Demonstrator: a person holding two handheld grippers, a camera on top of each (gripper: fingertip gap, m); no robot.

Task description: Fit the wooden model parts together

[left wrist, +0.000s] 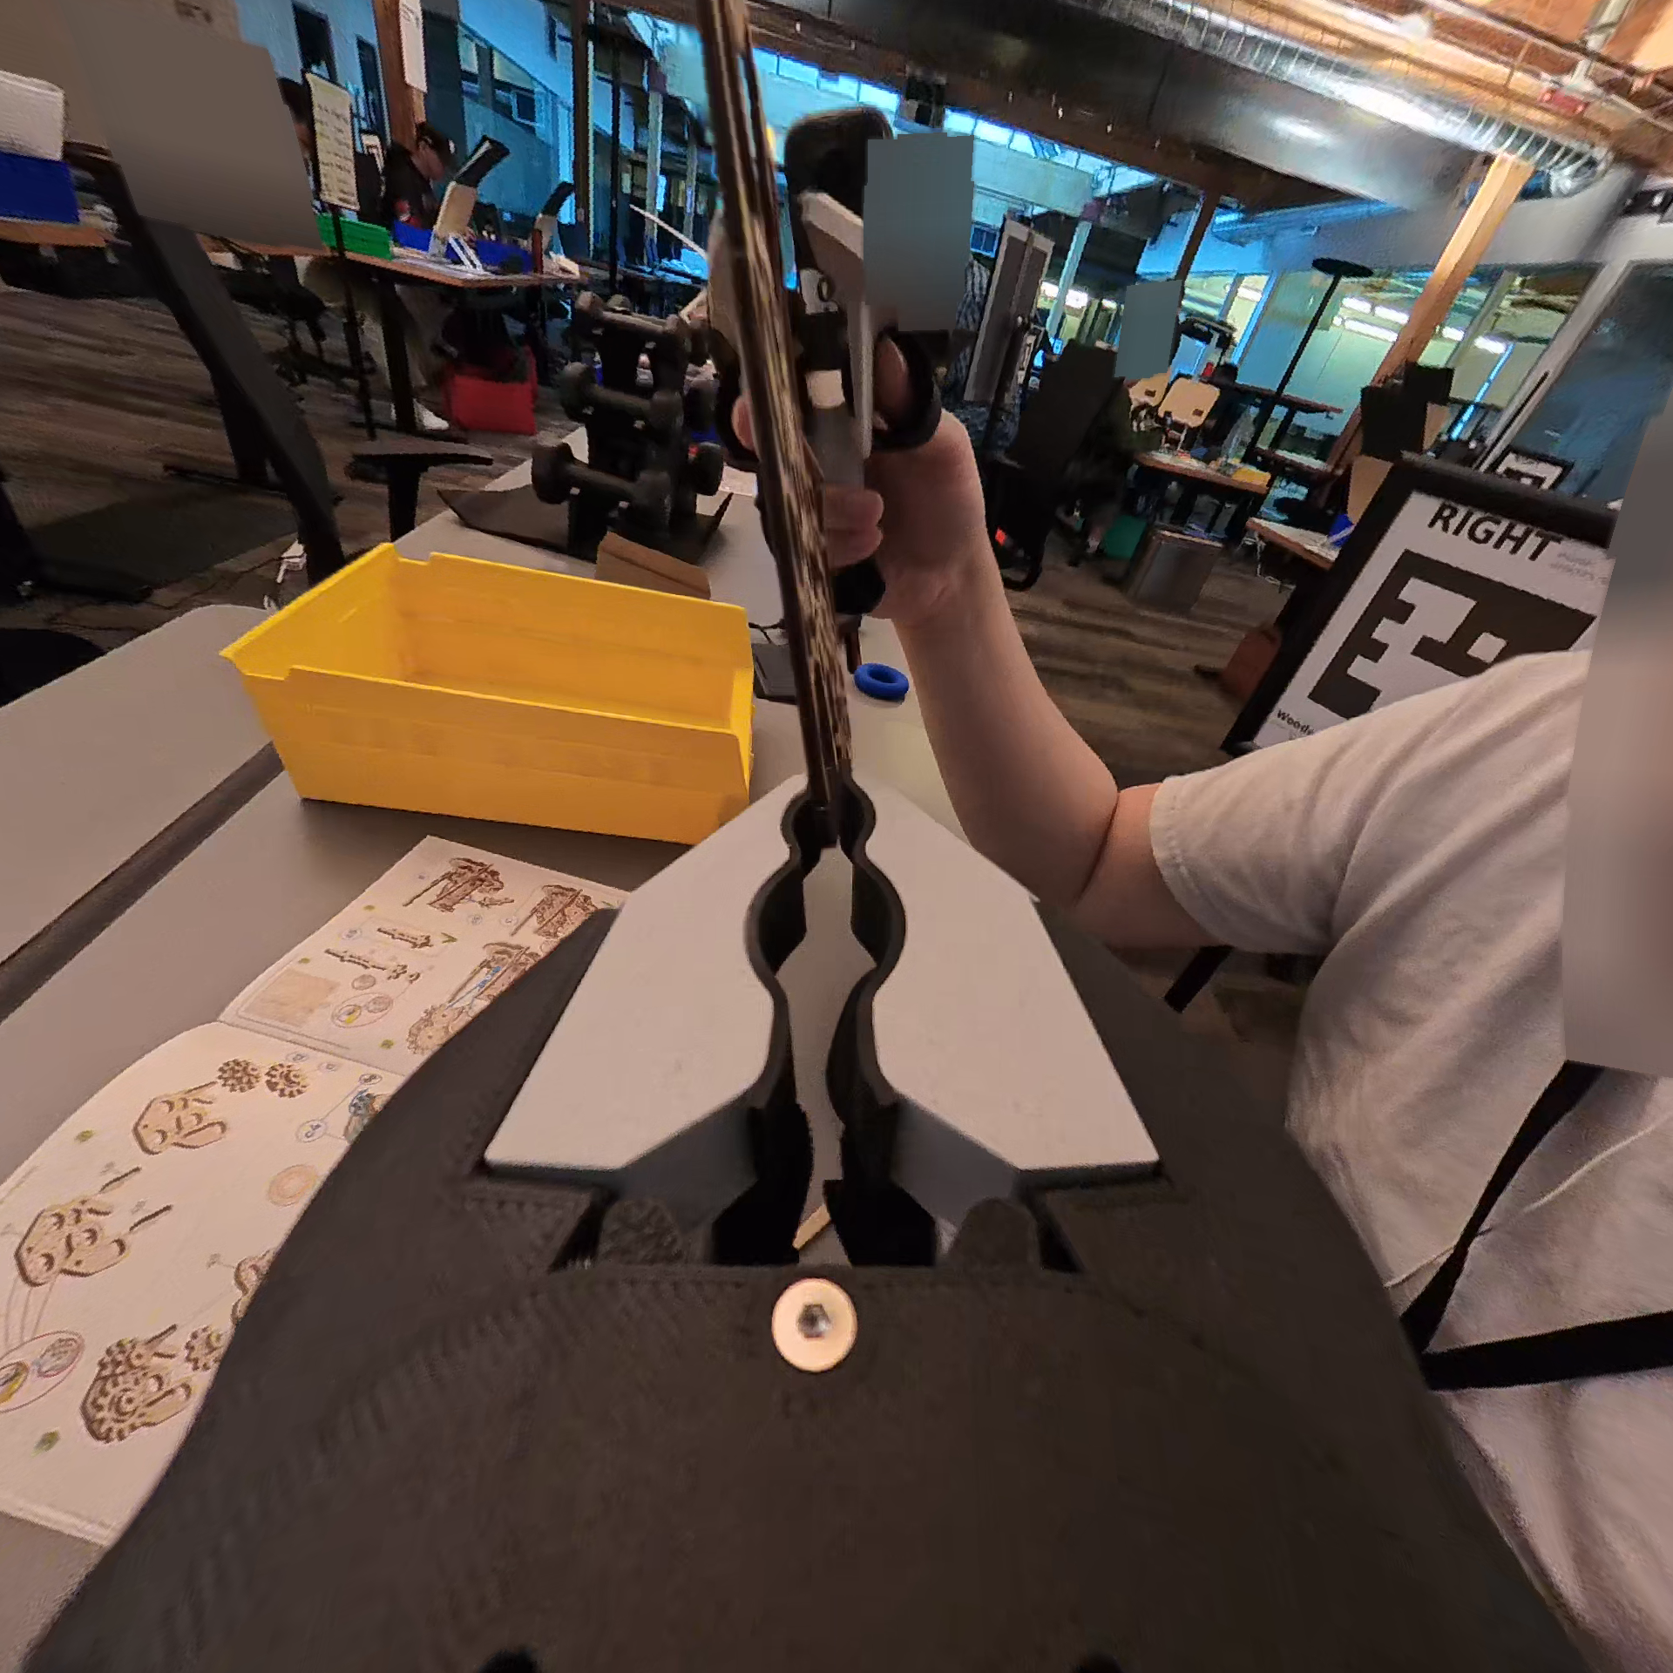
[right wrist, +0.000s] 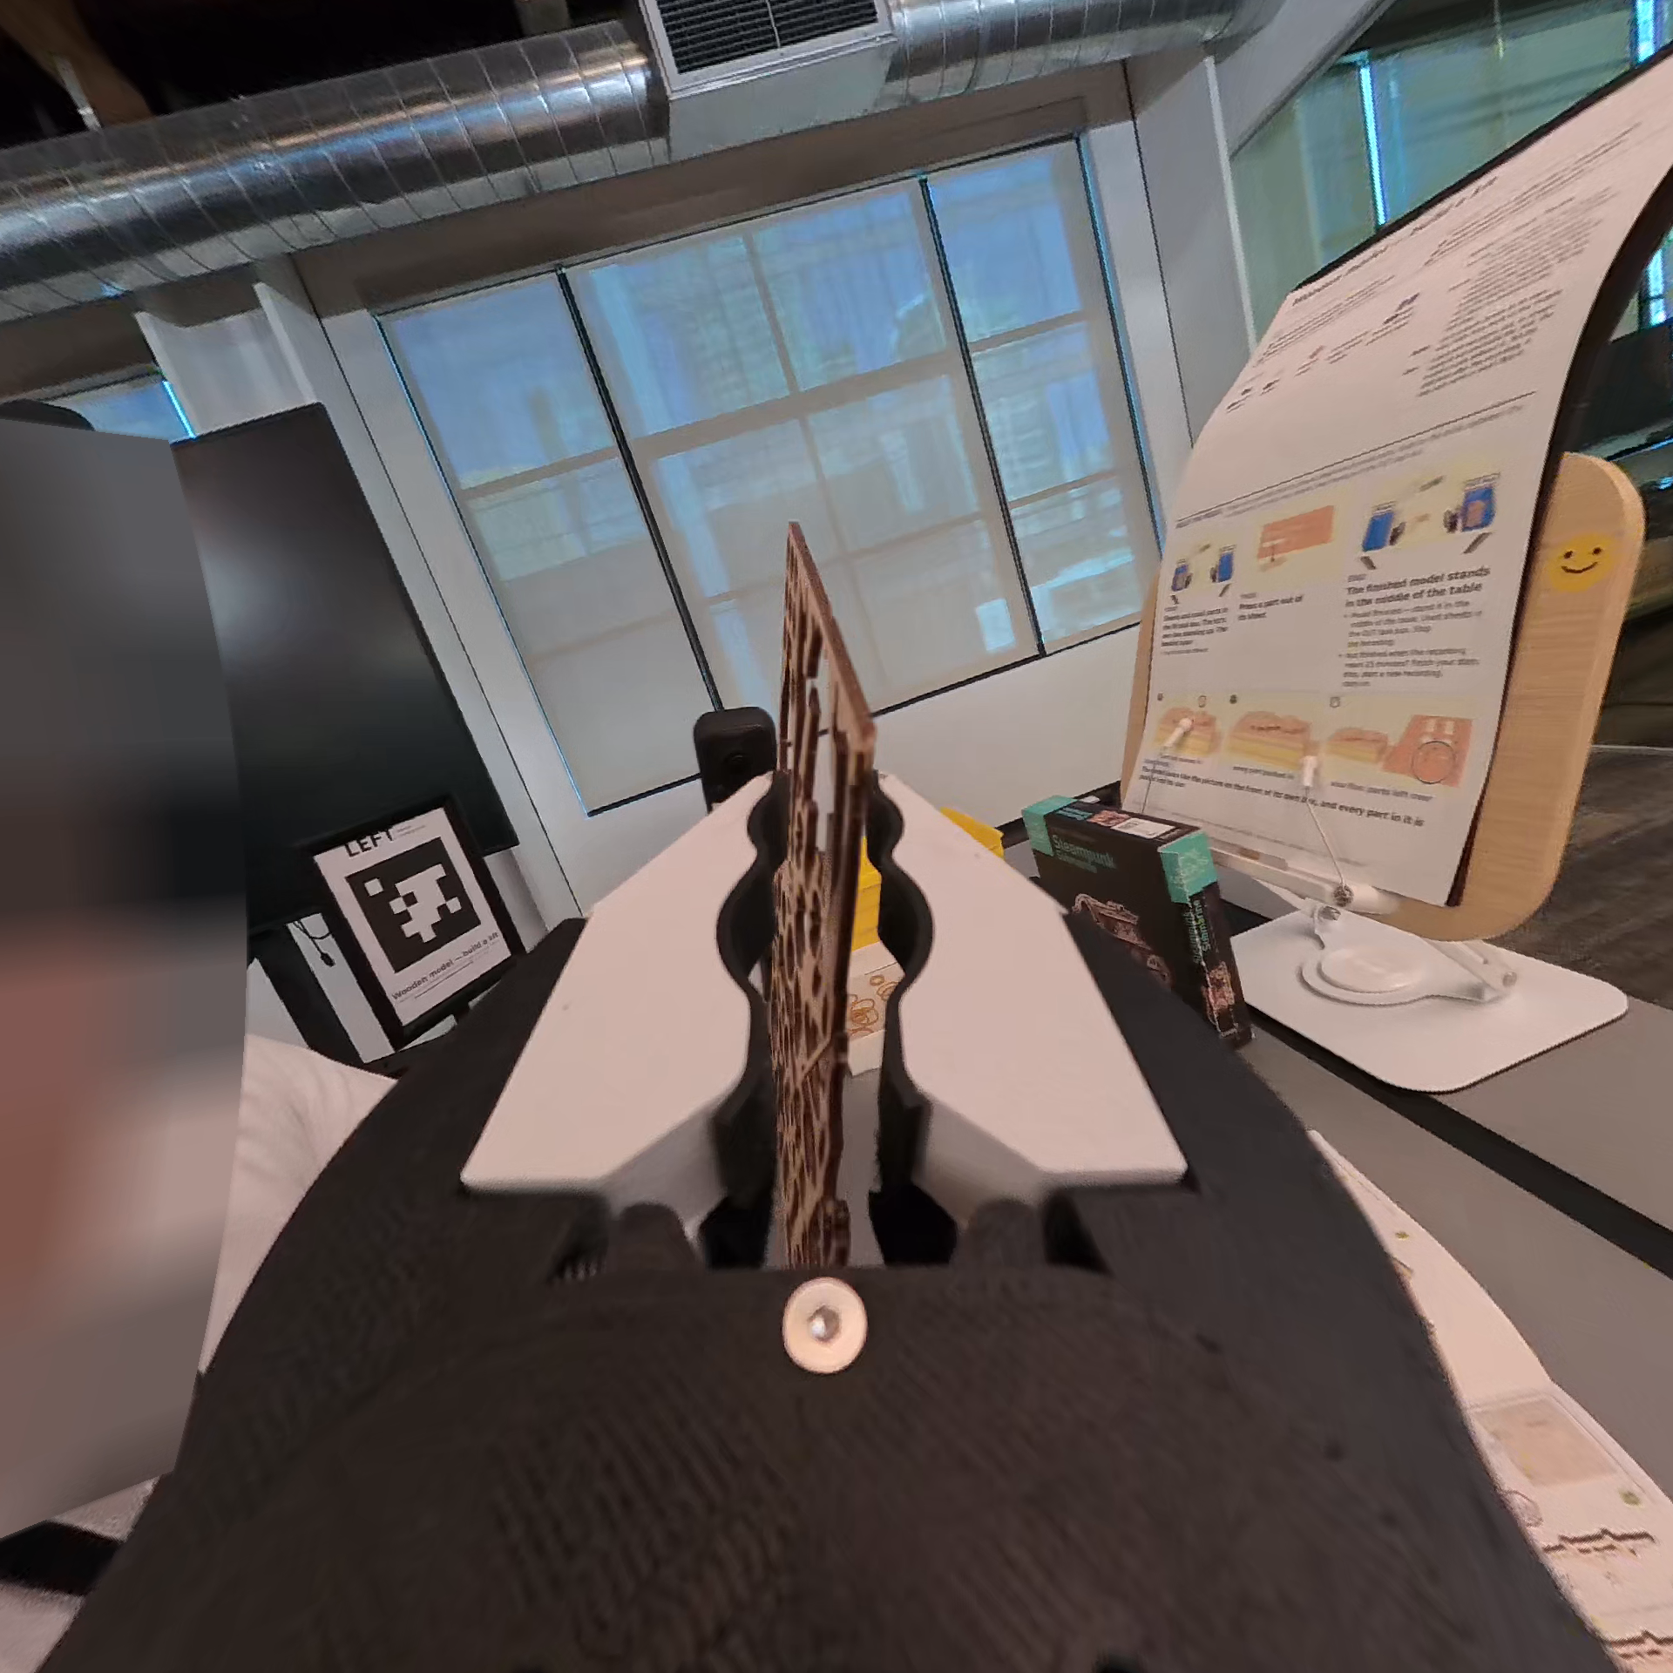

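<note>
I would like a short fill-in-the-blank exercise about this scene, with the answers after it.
1. Both hand-held grippers are shut on one thin wooden ___, seen edge-on.
2. The empty bin on the grey table is ___ in colour.
3. The instruction sheet lies ___ on the table.
4. The dark model box stands in front of a page on a ___.

Answers: sheet; yellow; flat; stand

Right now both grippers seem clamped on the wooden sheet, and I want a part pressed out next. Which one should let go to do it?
Probably the left gripper: it pinches only the wooden sheet's edge at its fingertips. The right gripper holds the sheet deep between its fingers, so it can likely steady it alone.
</note>
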